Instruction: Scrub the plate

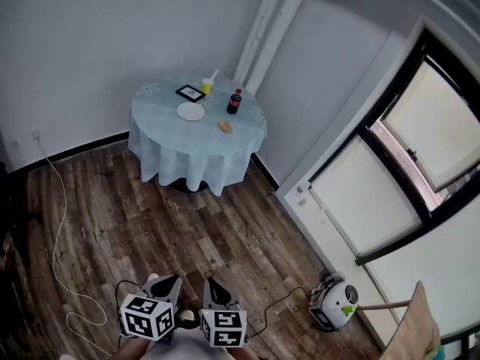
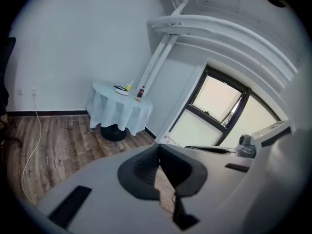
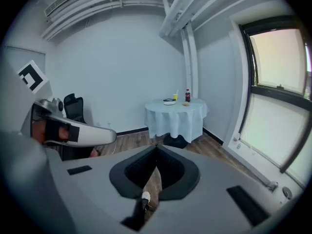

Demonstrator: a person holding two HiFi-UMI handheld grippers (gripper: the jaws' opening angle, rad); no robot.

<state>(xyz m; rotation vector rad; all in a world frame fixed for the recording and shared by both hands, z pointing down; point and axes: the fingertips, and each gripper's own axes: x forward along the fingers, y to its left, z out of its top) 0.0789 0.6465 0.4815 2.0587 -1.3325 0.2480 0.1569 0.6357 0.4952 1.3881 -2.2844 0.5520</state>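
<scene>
Head view: left tongs (image 1: 166, 282) and right tongs (image 1: 215, 285), side by side, are both closed tight on nothing. The round white plate (image 1: 190, 111) lies well apart, straight ahead on the far blue-clothed round bench (image 1: 196, 152); neither hand looks nearer.

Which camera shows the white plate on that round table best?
The head view: it looks down on the whole plate. Both gripper views show only a tiny, edge-on plate.

Perhaps a bare home room: draped table (image 1: 191, 160) (wooden floor (image 1: 187, 231)), window (image 1: 420, 141).
</scene>
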